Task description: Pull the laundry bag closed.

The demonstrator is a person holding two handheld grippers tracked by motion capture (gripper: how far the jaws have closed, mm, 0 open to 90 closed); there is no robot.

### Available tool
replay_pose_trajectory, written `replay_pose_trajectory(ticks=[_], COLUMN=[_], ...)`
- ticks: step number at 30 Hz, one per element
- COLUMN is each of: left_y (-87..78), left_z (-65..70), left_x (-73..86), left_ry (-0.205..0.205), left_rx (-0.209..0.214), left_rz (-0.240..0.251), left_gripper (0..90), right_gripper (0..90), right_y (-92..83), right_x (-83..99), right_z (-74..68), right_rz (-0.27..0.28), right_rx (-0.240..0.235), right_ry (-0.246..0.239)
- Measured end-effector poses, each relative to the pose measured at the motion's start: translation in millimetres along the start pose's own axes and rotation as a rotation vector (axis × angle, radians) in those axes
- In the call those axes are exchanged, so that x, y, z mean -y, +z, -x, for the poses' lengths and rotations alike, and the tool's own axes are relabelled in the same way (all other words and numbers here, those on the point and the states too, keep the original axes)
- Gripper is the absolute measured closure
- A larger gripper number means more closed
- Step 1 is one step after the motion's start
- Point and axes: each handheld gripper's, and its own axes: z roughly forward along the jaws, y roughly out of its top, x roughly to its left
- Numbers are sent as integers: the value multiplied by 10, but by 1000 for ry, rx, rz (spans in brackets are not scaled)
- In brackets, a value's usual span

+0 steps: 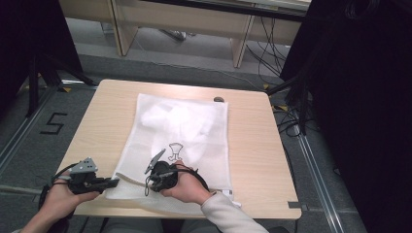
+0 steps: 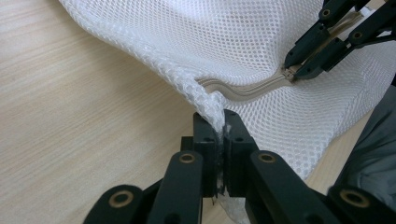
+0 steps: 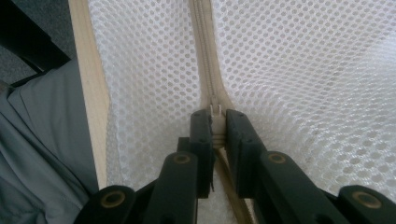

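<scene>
Both grippers are clamped on the white mesh laundry bag (image 1: 180, 141) at the table's (image 1: 252, 160) near edge: the left gripper (image 2: 221, 122) has its jaws pinched on the bag's near-left corner, right where the beige zipper (image 2: 247, 88) ends, and the right gripper (image 3: 217, 122) has its jaws closed on the zipper's slider (image 3: 215, 112), a little way along the track. In the high view the left gripper (image 1: 112, 182) sits at the near-left corner of the bag and the right gripper (image 1: 151, 175) just beside it, toward the middle of the near edge. The step in hand looks like running the zipper while the corner is held as an anchor. To do it well, the left grip should stay put and keep the mesh taut, so the track lies straight rather than in the wave it shows now; the right should draw the slider along the track's own line — not up or sideways — so the loose mesh beside the teeth does not get caught. The bag lies flat, its long axis running from the near edge toward the far edge, slightly skewed, with the zippered mouth along its near short side, parallel to the table's near edge — light folded contents show through the far half.
</scene>
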Motion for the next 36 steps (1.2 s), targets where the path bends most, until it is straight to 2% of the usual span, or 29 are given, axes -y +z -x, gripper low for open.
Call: replay_pose_trajectory(ticks=[7, 8, 16, 18, 29, 30, 33, 34, 36], left_y=[0, -2, 0, 0, -2, -3, 0, -1, -3], left_z=[1, 1, 3, 3, 2, -1, 1, 0, -2], left_x=[1, -1, 0, 0, -1, 0, 1, 0, 0], left_ry=[-3, -3, -3, -1, -1, -2, -8, -2, -1], left_rx=[2, 2, 2, 0, -1, 1, 2, 1, 0], left_rz=[2, -3, 3, 2, 2, 1, 4, 1, 1], left_gripper=[854, 854, 854, 854, 854, 855, 855, 855, 855], right_gripper=[822, 822, 821, 821, 821, 821, 822, 821, 822], right_y=[-10, -9, -29, -37, -58, -65, -64, -73, -73], right_x=[63, 74, 91, 97, 140, 147, 158, 165, 180], right_z=[31, 31, 39, 32, 55, 55, 71, 65, 72], right_rz=[-16, -11, -14, -22, -20, -24, -21, -26, -28], right_rx=[-6, -1, -6, 7, -3, -2, -3, -1, -2], right_ry=[1, 13, 2, 12, 12, 25, 8, 31, 32])
